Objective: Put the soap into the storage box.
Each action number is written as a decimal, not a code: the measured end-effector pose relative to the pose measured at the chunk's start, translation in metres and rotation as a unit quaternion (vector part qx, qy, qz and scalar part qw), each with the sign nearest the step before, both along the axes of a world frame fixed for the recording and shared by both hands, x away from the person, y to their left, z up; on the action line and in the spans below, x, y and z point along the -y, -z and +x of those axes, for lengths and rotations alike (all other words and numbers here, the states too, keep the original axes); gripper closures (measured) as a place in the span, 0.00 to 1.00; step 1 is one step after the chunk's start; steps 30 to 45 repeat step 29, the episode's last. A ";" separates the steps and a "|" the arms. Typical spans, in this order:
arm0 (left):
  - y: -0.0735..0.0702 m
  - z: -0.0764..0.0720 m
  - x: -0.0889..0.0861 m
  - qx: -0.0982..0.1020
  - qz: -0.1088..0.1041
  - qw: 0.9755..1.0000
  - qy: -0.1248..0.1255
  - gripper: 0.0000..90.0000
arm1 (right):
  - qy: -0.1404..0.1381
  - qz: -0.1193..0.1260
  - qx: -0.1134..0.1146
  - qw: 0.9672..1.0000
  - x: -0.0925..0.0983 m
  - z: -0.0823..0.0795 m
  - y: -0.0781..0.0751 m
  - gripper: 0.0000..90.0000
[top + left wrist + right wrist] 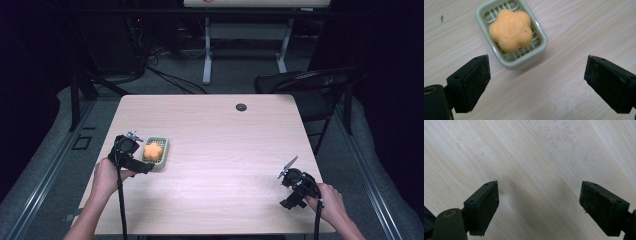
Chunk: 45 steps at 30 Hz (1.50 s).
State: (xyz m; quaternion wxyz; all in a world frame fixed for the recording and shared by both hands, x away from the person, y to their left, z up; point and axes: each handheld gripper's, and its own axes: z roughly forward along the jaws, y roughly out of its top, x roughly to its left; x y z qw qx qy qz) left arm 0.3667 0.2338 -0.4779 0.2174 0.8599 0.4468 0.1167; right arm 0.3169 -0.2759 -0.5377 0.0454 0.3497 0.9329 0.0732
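The orange flower-shaped soap lies in a green dish near the counter's left edge; the left hand-held gripper waits just beside it, wide apart and empty; the right hand-held gripper is equally spread, far off; the soap is probably firm but slippery, best pinched across its lobes.

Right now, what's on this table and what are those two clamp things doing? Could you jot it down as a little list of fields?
surface: wooden table
dish: pale green soap dish, slatted, near the table's left edge
in the dish: orange flower-shaped soap
left hand-held gripper: jaws wide open, short of the dish, holding nothing
right hand-held gripper: jaws wide open over bare wood, far from the dish
table fitting: small dark round cap near the far edge
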 end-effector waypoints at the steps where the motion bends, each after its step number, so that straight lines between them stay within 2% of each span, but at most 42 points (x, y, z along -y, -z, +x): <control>1: 0.001 -0.002 -0.001 -0.002 0.001 1.000 0.000 0.07 | 0.001 0.000 0.000 1.000 0.000 0.000 0.000 0.17; 6: 0.008 -0.014 -0.003 -0.010 0.011 1.000 0.001 0.05 | 0.000 -0.001 0.000 1.000 0.000 0.000 0.000 0.17; 7: 0.011 -0.019 -0.004 -0.019 0.013 1.000 0.001 0.05 | -0.001 -0.003 0.001 1.000 0.000 0.000 -0.001 0.17; 12: 0.020 -0.030 -0.011 -0.032 0.019 0.999 -0.006 0.02 | -0.001 -0.002 0.002 1.000 0.000 0.000 -0.001 0.17; 16: 0.026 -0.035 -0.017 -0.038 0.016 0.999 -0.013 0.00 | 0.001 -0.006 0.006 1.000 0.000 0.000 -0.001 0.17; 18: 0.033 -0.041 -0.020 -0.055 0.012 0.998 -0.013 0.00 | 0.001 -0.004 0.005 1.000 0.000 0.000 0.000 0.17; 21: 0.038 -0.044 -0.021 -0.062 0.011 0.998 -0.012 0.00 | 0.000 -0.006 0.006 1.000 -0.001 0.000 0.000 0.17; 26: 0.039 -0.045 -0.020 -0.056 0.010 0.998 -0.016 0.00 | -0.006 -0.012 0.004 1.000 -0.001 0.001 -0.001 0.17; 27: 0.039 -0.044 -0.020 -0.058 0.011 0.998 -0.014 0.00 | 0.001 -0.001 0.008 1.000 -0.001 0.000 0.001 0.17; 45: 0.040 -0.044 -0.019 -0.058 0.011 0.998 -0.014 0.00 | 0.001 -0.002 0.009 1.000 0.000 0.000 0.001 0.17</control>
